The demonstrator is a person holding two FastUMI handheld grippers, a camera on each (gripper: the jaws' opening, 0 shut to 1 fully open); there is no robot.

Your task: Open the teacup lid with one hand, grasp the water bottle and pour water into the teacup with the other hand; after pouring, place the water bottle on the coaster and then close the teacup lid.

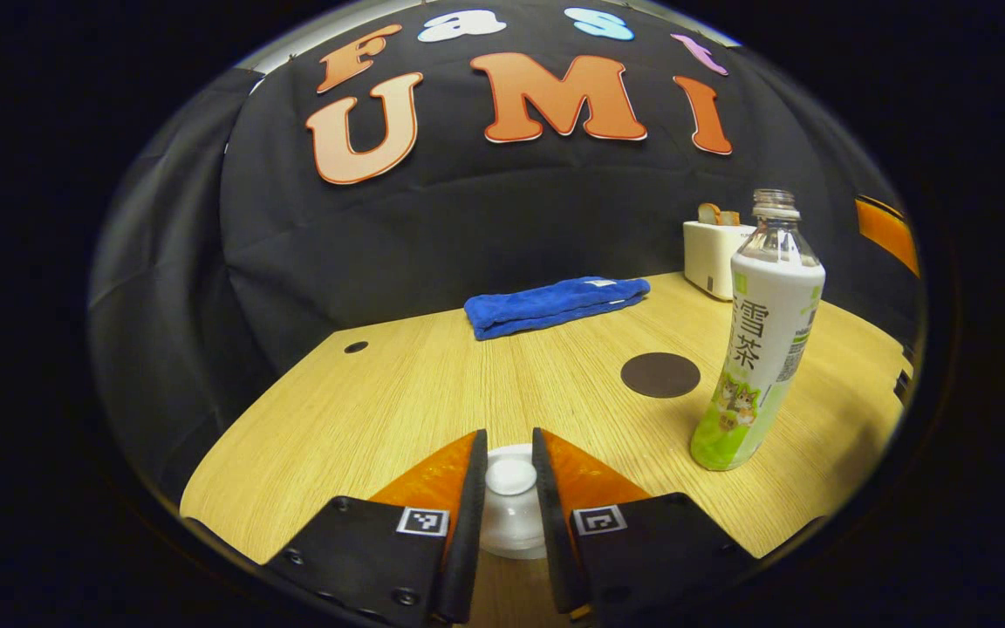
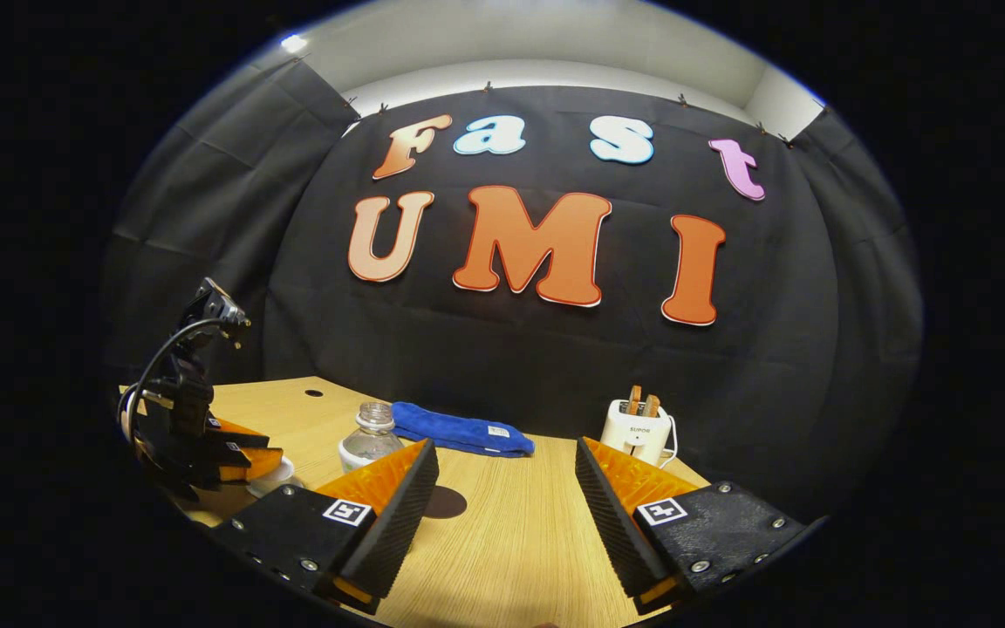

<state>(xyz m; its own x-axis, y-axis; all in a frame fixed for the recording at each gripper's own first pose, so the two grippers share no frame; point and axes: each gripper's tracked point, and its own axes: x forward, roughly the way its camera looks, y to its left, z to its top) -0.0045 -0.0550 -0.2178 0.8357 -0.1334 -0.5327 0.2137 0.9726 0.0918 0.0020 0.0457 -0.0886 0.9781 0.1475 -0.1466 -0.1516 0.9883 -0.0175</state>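
A white teacup lid [image 1: 511,515] with a round knob [image 1: 511,477] lies low in the left gripper view. My left gripper [image 1: 509,438] is shut on that knob, one finger on each side. To the right stands the uncapped water bottle [image 1: 760,349] with a white and green label, upright on the table. A dark round coaster [image 1: 660,375] lies just left of the bottle. In the right gripper view my right gripper [image 2: 504,445] hangs open above the table with nothing between its fingers. The bottle's neck [image 2: 372,432] peeks over its left finger, and the left gripper [image 2: 232,458] sits over the white teacup [image 2: 274,478].
A folded blue towel [image 1: 555,305] lies at the back of the wooden table [image 1: 433,392]. A white toaster [image 1: 712,253] with bread in it stands at the back right. The table's left edge runs close to the teacup.
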